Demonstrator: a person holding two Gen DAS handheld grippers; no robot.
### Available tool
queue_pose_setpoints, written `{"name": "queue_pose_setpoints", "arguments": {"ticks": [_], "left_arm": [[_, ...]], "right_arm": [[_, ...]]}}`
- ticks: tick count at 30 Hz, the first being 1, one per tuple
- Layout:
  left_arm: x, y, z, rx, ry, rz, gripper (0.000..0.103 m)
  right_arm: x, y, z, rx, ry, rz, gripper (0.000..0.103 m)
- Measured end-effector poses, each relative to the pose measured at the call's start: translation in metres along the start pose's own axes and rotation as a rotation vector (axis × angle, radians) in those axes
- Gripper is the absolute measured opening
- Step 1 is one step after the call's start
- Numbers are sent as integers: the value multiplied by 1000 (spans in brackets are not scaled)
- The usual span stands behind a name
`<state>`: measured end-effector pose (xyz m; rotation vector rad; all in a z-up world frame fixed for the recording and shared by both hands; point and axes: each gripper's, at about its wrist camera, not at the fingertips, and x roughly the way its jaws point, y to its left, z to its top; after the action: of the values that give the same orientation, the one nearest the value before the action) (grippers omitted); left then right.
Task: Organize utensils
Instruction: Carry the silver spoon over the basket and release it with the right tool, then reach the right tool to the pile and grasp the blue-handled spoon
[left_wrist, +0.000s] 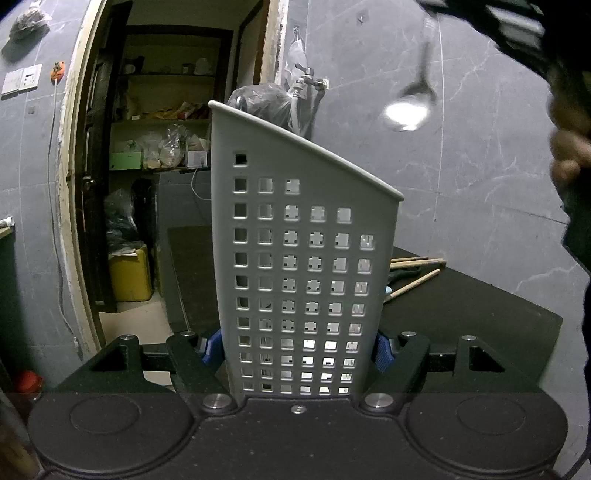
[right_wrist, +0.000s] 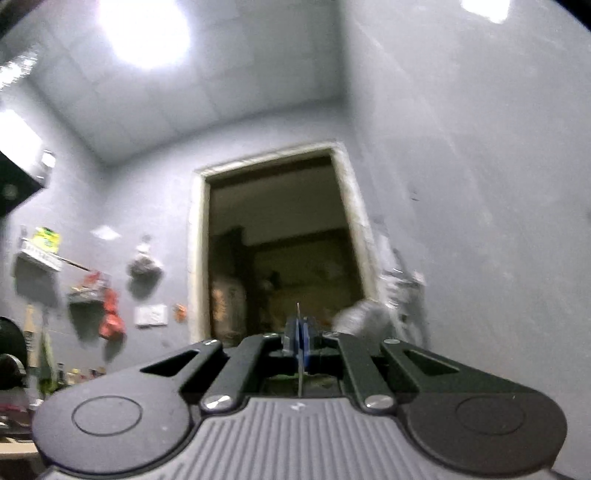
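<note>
Holding the utensil holder (left_wrist: 306, 258) upright in my left claw (left_wrist: 295, 350) while my right claw (right_wrist: 298, 341) lifts a spoon (left_wrist: 410, 107).

On the left I see a doorway (left_wrist: 166, 147) onto a shelved storeroom, with a yellow container (left_wrist: 129, 273) on the floor just inside. At centre my left claw is clamped on the grey perforated holder, a blue pad (left_wrist: 212, 349) pressed to each side of its base; the holder stands at the near edge of the dark desk (left_wrist: 480, 314). Just right of it, farther back on the desk, lie wooden-handled utensils (left_wrist: 415, 273). High on the right, blurred against the grey wall, the spoon hangs bowl-down from my right claw, whose fingers are drawn together on the thin metal handle seen edge-on between them.
</note>
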<state>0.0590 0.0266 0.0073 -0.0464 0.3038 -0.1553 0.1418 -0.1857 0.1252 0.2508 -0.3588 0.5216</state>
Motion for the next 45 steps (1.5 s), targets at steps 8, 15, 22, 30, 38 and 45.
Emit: {"name": "queue_pose_setpoints", "arguments": {"ticks": [8, 15, 22, 30, 38, 45], "left_arm": [[-2, 2, -2, -5, -3, -6, 75], [-3, 3, -3, -8, -6, -9, 76], [-3, 0, -5, 3, -4, -3, 76], [-4, 1, -4, 1, -4, -2, 76], [-4, 0, -4, -3, -4, -1, 76], [-4, 1, -5, -10, -6, -4, 76]], "right_arm": [[24, 38, -22, -28, 103, 132, 3], [23, 29, -33, 41, 135, 129, 8], [10, -7, -41, 106, 149, -7, 50], [2, -55, -57, 211, 211, -171, 91], [3, -85, -83, 264, 324, -285, 103], [17, -112, -119, 290, 570, -359, 103]]}}
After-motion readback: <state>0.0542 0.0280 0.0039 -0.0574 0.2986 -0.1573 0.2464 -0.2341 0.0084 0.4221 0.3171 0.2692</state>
